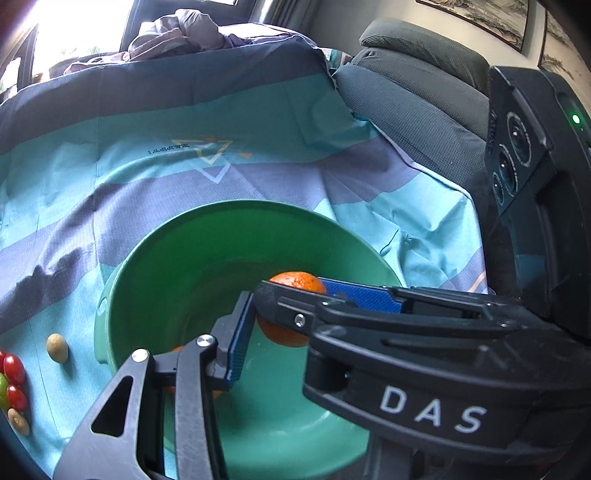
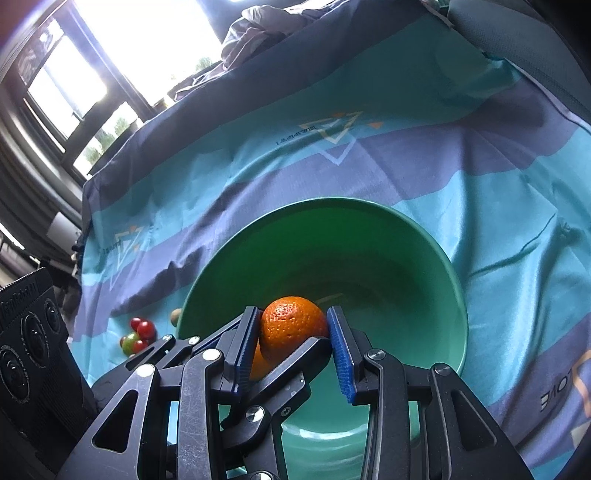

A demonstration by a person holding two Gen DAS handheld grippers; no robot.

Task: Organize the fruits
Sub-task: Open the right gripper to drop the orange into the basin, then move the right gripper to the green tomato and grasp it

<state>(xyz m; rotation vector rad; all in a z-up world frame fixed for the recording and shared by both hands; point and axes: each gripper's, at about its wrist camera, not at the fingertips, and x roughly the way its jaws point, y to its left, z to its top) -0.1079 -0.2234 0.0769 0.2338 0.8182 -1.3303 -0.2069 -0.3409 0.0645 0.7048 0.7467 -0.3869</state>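
An orange [image 2: 291, 325] hangs over the green bowl [image 2: 332, 201], and both grippers cross around it. My right gripper [image 2: 293, 317] is shut on it, a blue pad pressed on each side. My left gripper [image 1: 284, 325] comes in from the left. Its left pad [image 1: 240, 339] lies against the orange [image 1: 295, 280], and its other finger [image 2: 295, 354] rests against the orange's near underside. The right gripper's body [image 1: 424, 369] hides that finger in the left wrist view. A second orange [image 2: 258, 363] lies in the bowl [image 1: 221, 206] under the fingers.
Left of the bowl, red cherry tomatoes [image 1: 14, 369], a green one [image 2: 129, 341] and small beige fruits [image 1: 57, 348] lie on the blue striped cloth [image 1: 147, 166]. A grey sofa [image 1: 406, 92] rises at the right. Crumpled clothes [image 1: 177, 33] lie at the back.
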